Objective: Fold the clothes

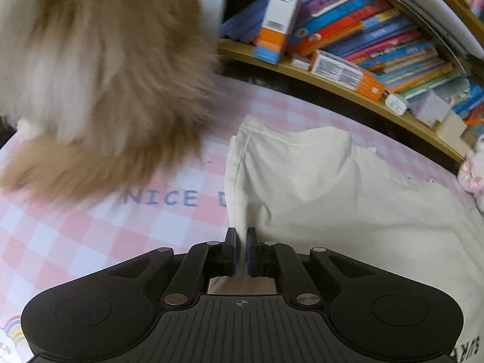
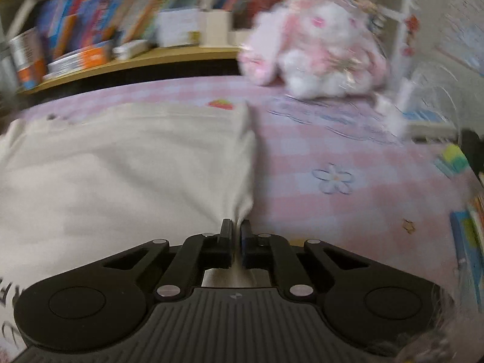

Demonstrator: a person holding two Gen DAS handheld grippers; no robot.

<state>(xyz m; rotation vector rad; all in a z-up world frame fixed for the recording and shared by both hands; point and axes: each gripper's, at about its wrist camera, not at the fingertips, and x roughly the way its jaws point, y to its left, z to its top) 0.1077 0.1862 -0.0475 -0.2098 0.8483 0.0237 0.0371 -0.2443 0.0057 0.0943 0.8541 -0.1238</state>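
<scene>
I have one cream garment (image 1: 332, 205) lying spread on the bed (image 1: 90, 236), which wears a pink checked sheet. My left hand-held gripper (image 1: 241, 243) is clenched on the garment's left edge, along a seam, with cloth pinched between the blue pads. My right hand-held gripper (image 2: 236, 227) is clenched on the right edge, where the fabric bunches into a small gather at the jaws.

The cloth looks light, soft and limp, so I judge it will sag and drape between my two holds rather than keep any shape. It seems not slippery and not fragile, but a pinch this near the edge could slide off if I pull hard. Corners and seamed edges look like the best places to hold, since the fabric is doubled there.

By count: one garment, two grippers, both on it. One fluffy tan and white animal (image 1: 99, 69), seemingly a pet, stands on the bed close to the left edge and could step onto the cloth. One pink and white plush rabbit (image 2: 317, 48) sits at the far side, well apart. A shelf (image 1: 348, 90) holds many books (image 1: 378, 30) behind the bed.
</scene>
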